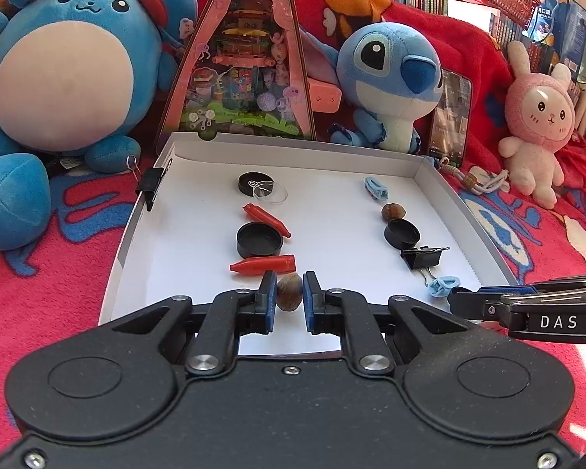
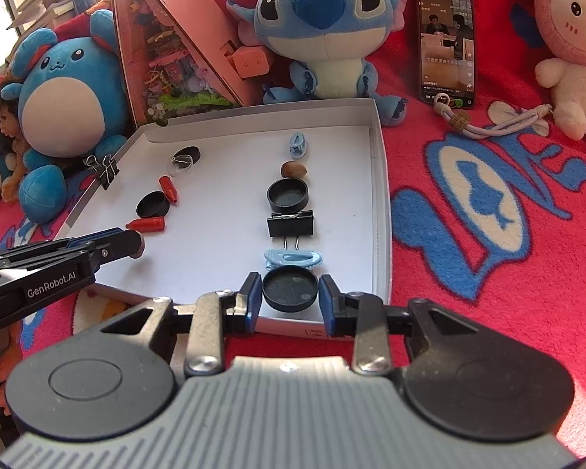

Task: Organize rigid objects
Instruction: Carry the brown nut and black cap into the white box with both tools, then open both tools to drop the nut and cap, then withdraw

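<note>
A white shallow box (image 1: 441, 187) holds two rows of small objects. The left row has a black cap with a clear lid (image 1: 269, 192), a red cone (image 1: 267, 219), a black cap (image 1: 259, 239) and a second red cone (image 1: 263, 265). The right row has a blue clip (image 2: 299, 145), a nut (image 2: 293, 169), a black cap (image 2: 287, 195), a black binder clip (image 2: 291, 224) and a blue clip (image 2: 293, 258). My left gripper (image 1: 289, 293) straddles a brown nut (image 1: 289, 292), its pads slightly apart from it. My right gripper (image 2: 290, 293) brackets a black cap (image 2: 290, 288) at the box's near edge, with small gaps.
The box lies on a red patterned blanket (image 2: 488, 203). Plush toys (image 1: 62, 74) and a pink triangular toy box (image 1: 246, 58) stand behind it. A phone (image 2: 447, 45) and a cord (image 2: 488, 125) lie to the right. A binder clip (image 1: 152, 185) grips the box's left wall.
</note>
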Available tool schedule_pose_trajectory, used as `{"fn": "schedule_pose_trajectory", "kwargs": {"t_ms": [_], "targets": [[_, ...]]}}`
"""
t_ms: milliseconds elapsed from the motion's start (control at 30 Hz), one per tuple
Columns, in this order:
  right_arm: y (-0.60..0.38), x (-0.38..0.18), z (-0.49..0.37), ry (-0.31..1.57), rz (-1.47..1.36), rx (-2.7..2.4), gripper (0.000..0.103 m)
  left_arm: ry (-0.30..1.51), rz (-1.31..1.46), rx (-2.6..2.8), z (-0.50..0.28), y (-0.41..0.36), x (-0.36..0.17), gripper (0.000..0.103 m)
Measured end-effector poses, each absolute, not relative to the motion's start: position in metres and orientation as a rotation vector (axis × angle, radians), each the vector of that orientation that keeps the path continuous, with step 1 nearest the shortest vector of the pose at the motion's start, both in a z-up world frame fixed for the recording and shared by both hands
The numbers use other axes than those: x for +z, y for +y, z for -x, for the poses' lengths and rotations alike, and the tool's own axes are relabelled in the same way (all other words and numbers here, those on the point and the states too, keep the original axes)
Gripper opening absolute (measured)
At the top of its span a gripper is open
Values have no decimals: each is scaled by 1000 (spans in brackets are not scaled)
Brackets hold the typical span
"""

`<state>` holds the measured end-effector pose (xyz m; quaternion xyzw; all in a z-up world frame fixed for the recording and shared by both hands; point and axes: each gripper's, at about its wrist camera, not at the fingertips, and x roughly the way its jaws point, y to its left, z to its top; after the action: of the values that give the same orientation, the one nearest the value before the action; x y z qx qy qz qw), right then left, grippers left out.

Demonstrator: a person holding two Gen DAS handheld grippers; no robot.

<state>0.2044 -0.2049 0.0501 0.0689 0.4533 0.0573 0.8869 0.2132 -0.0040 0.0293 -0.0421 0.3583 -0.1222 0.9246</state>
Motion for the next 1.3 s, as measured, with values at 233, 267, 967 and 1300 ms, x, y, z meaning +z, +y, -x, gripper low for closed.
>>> {"fn": "schedule_pose_trajectory", "kwargs": {"t_ms": [233, 267, 967, 1300], "targets": [[-206, 45, -210, 942, -148, 101, 36, 729, 78, -236, -215, -6, 26, 14], [-207, 44, -209, 937, -152, 101, 36, 730, 77, -235, -216, -6, 25, 14], [-203, 38, -207, 897, -131, 78, 39, 734, 57, -219, -218, -11, 18, 15], [-201, 37, -206, 890, -111, 72, 40, 729, 51, -216, -217, -12, 17, 17]]}}
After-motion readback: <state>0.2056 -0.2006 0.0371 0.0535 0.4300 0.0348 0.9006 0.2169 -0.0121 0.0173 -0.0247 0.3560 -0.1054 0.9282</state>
